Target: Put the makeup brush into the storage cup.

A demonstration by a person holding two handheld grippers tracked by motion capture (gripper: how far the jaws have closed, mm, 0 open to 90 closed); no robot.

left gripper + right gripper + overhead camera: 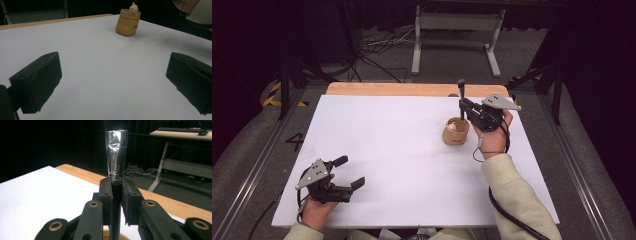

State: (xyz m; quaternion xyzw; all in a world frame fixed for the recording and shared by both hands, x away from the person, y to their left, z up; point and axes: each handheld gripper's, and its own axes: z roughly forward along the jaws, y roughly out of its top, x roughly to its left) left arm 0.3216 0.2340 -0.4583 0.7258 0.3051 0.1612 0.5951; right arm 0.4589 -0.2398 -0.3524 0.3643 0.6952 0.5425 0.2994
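A smooth white counter (412, 160) with a bare wooden far edge spans the frame's middle. At lower left, the left hand-held gripper (347, 172) rests with black jaws wide. Right of centre, the right hand-held gripper (462, 107) clamps a slim dark upright tool (461, 92) with a glossy tapered top, over a small tan pot (455, 132) holding a pale figurine (133, 8).

Both sleeves (518, 192) are cream; each black gripper (346, 172) has a grey three-cornered plate (313, 173), brass-ringed screws (93, 204) and a black cable (507, 212).

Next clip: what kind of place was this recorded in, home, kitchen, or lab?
Most likely a lab or recording workspace, not a home. A white board covers a wooden table ringed by dark curtains, loose cables run over the grey floor, and a desk with a keyboard stands behind.
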